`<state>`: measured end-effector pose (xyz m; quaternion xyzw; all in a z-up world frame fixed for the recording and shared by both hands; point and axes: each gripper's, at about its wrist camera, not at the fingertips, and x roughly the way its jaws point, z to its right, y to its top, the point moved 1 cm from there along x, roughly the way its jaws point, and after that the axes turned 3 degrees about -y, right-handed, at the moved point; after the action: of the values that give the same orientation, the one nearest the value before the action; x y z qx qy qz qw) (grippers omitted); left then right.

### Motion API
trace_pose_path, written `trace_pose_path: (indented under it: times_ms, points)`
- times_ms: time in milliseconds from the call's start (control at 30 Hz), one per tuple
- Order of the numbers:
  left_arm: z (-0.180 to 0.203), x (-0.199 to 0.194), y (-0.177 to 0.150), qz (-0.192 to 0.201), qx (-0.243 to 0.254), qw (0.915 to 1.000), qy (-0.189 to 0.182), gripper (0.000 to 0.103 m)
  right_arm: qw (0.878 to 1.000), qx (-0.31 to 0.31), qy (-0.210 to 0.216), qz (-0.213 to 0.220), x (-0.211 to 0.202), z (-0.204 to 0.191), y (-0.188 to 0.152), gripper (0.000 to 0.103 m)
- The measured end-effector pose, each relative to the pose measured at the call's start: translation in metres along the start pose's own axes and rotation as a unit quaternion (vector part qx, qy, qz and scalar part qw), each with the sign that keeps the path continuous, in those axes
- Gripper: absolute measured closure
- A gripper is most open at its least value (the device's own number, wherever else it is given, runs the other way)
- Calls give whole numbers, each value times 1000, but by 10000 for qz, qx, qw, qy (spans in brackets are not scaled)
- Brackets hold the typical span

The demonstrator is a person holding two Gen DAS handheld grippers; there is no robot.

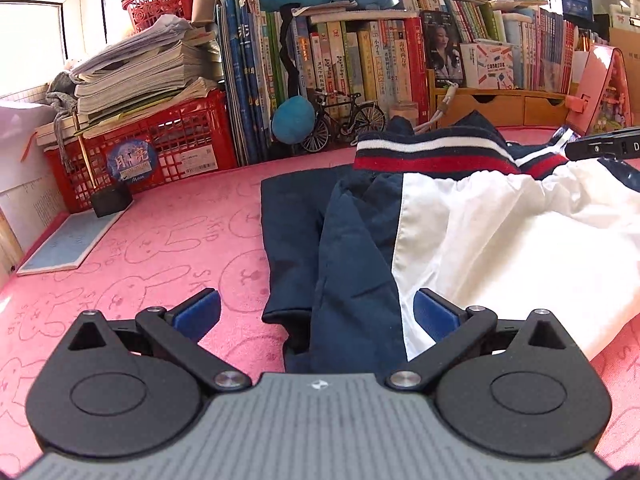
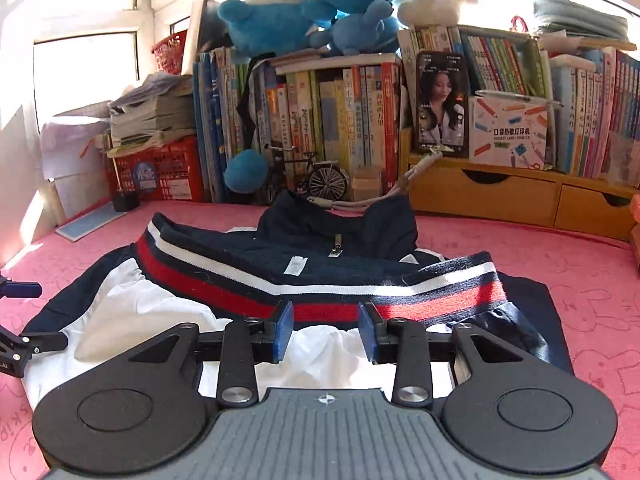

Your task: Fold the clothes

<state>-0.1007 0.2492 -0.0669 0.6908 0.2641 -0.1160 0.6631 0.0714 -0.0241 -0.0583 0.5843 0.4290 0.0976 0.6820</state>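
Pink rabbit-print cover; on it: navy-white jacket, red crate, model bicycle.

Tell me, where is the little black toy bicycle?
The little black toy bicycle stands at the back of the pink blanket, against the row of books, beside a round blue plush ball.

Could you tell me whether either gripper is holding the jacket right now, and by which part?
Nothing is held: the left gripper and right gripper both stand open above the jacket.

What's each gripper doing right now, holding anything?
Left gripper: open wide, empty, over the jacket.
Right gripper: partly open, nothing gripped.
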Motion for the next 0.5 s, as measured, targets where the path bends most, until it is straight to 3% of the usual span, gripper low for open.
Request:
trace_pose_path:
  times_ms: [67, 200, 300, 367, 433, 500]
  points:
    - [6, 1, 15, 203, 85, 9995, -228, 0, 9989, -317, 343, 66, -10, -2, 1, 61]
    - [35, 22, 43, 441, 379, 9973, -442, 0, 9912, -1144, 617, -267, 3, -39, 4, 61]
    - [44, 51, 53, 159, 223, 9993, -250, 0, 9886, -1188, 619, -687, 43, -51, 7, 61]
    - [43, 62, 57, 62, 29, 10000, -1, 0, 9934, -585, 389, -909, 72, -37, 11, 61]
    - [36, 67, 58, 39, -238, 9991, 347, 1, 9915, 735, 448, -975, 81, -8, 18, 62]
    - [24, 64, 60, 161, -419, 9980, 440, 0, 9837, 1532, 739, -577, 64, 17, 23, 60]
